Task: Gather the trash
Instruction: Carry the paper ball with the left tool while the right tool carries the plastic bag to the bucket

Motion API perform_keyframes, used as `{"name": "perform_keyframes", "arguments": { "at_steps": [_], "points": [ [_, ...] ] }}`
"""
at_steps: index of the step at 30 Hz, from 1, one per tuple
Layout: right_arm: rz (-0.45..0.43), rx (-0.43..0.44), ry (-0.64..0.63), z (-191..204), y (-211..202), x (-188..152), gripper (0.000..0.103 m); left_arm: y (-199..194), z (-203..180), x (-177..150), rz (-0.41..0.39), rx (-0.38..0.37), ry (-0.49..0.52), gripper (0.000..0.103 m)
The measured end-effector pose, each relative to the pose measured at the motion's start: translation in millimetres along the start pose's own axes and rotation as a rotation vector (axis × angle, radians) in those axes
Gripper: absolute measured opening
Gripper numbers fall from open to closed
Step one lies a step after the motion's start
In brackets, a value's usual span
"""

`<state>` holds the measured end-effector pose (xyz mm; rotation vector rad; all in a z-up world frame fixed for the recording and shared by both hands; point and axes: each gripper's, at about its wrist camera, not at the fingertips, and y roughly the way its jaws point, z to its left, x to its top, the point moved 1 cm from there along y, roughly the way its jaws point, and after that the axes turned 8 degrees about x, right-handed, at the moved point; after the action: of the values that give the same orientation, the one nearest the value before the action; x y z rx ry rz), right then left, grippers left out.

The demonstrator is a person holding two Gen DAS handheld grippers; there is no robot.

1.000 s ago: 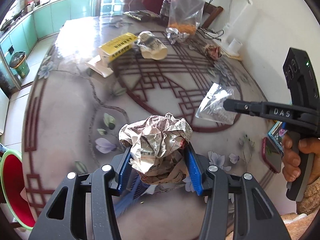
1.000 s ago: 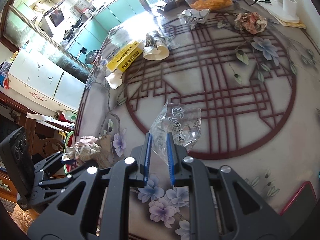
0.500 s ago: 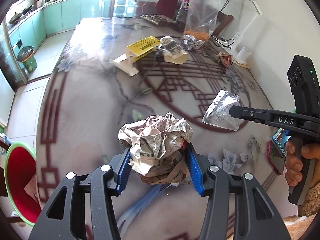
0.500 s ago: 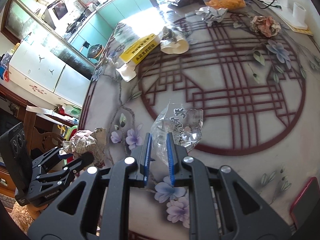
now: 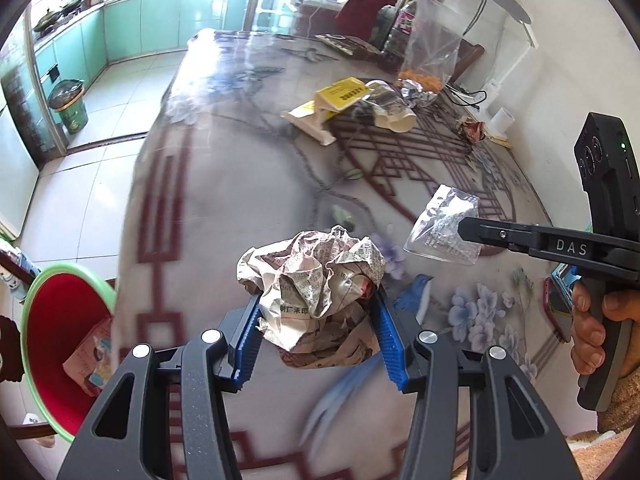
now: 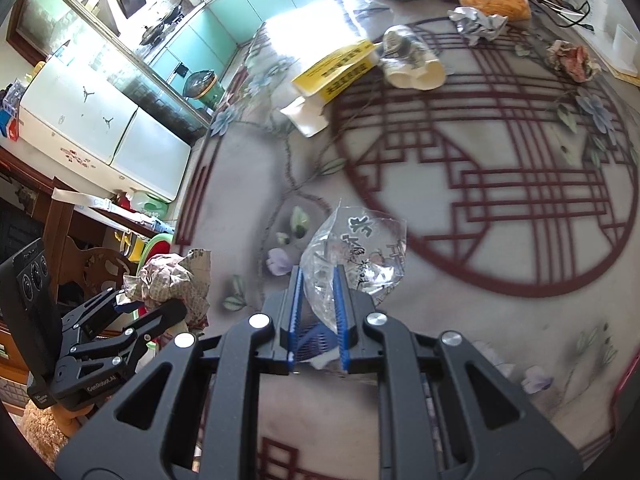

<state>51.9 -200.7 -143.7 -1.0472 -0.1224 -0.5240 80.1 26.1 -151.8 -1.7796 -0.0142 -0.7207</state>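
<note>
Left gripper (image 5: 318, 336) clamps crumpled newspaper (image 5: 316, 292); right gripper (image 6: 318, 320) pinches clear plastic bag (image 6: 352, 256), whose slick film risks slipping before the red bin (image 5: 60, 344), lower left.

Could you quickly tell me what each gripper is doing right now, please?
Left gripper: closed on the crumpled newspaper ball.
Right gripper: closed on the clear plastic bag.

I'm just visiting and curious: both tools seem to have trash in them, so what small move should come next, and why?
Probably carry on sideways toward the red bin beside the table. The left hand-held gripper already clamps the crumpled newspaper ball, the right one pinches the clear plastic bag, and neither is over the bin yet.
</note>
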Motion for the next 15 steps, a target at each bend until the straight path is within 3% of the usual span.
{"name": "perform_keyframes", "arguments": {
  "at_steps": [15],
  "points": [
    [-0.013, -0.008, -0.026, 64, 23, -15, 0.015, -18, 70, -15, -0.016, -0.003, -0.033, 0.049]
  ]
}}
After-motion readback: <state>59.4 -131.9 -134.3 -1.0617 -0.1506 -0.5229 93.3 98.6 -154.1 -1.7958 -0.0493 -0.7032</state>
